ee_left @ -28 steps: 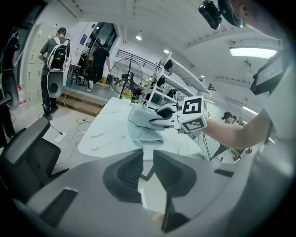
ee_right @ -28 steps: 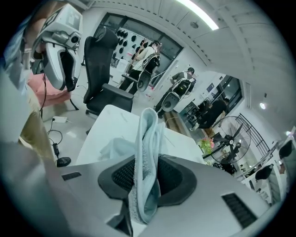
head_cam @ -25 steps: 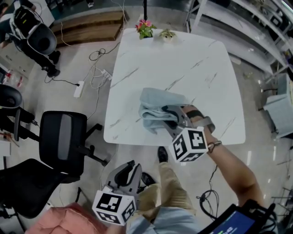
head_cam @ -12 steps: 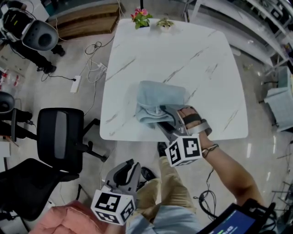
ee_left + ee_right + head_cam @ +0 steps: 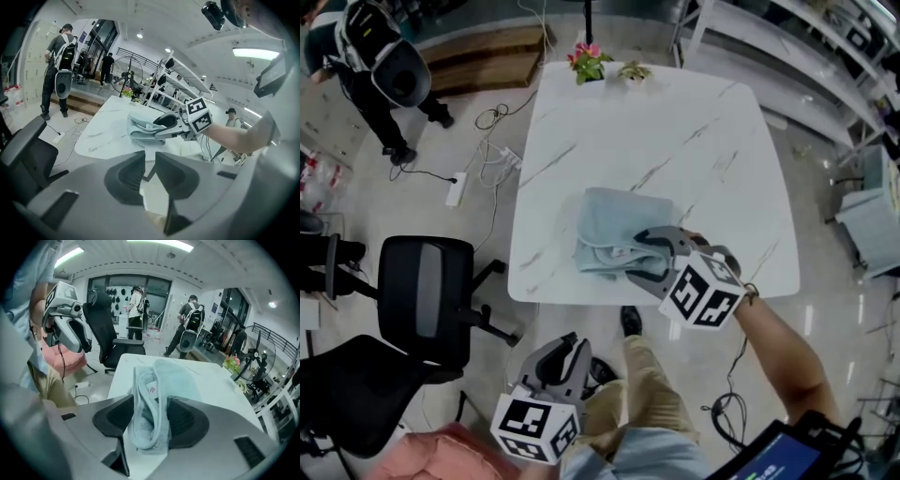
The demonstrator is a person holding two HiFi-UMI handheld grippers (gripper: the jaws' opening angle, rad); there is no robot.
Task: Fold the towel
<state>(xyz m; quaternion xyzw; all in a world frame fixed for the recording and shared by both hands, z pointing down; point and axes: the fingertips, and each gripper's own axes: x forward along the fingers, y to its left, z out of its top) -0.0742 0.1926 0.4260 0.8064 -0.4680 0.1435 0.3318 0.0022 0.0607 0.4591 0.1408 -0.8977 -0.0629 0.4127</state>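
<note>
Right hand-held gripper (image 5: 636, 255): jaws just opening, towel (image 5: 609, 217) fold loose between them; counter (image 5: 694, 131) edge just behind, wide room ahead. Left hand-held gripper (image 5: 570, 345): jaws slightly apart, empty.

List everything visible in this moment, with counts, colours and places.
towel: one, light blue, bunched near table's near edge.
table: one, white marbled, centre.
flowering potted plant: one, pink blooms, table's far edge.
green potted plant: one, pale green, beside it.
office chairs: two, black, floor left of table.
power strip: one, white, floor left of table.
wooden platform: one, brown, floor beyond table.
right gripper: one, grey, at the towel; jaws have just been opening, towel's fold between them.
left gripper: one, grey, low, off the table; jaws slightly apart, empty.
</note>
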